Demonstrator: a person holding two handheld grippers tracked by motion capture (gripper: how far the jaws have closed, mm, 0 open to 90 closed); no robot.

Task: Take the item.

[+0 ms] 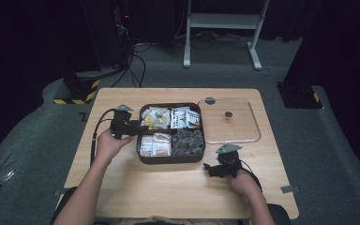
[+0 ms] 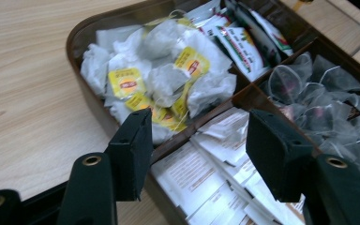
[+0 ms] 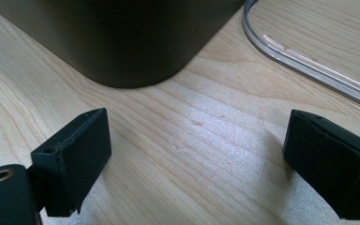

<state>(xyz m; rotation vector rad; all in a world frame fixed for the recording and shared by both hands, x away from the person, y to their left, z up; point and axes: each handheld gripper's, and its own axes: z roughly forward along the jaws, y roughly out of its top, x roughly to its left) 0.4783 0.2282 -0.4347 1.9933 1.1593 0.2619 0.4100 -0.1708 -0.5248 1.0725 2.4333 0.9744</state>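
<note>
Four compartments divide the dark brown tea box (image 1: 171,159), which sits mid-table with its clear lid (image 1: 229,120) lying off to its right. The left gripper (image 2: 194,147), jaws apart and empty, hovers at the box's left edge over the divider between the yellow-tagged tea bags (image 2: 161,77) and the white sachets (image 2: 201,180); a pick seems to be in hand, and the next move calls for choosing one item and closing on it alone. The right gripper (image 3: 197,168) rests open near the box's front right corner. Sachet print is unreadable.
</note>
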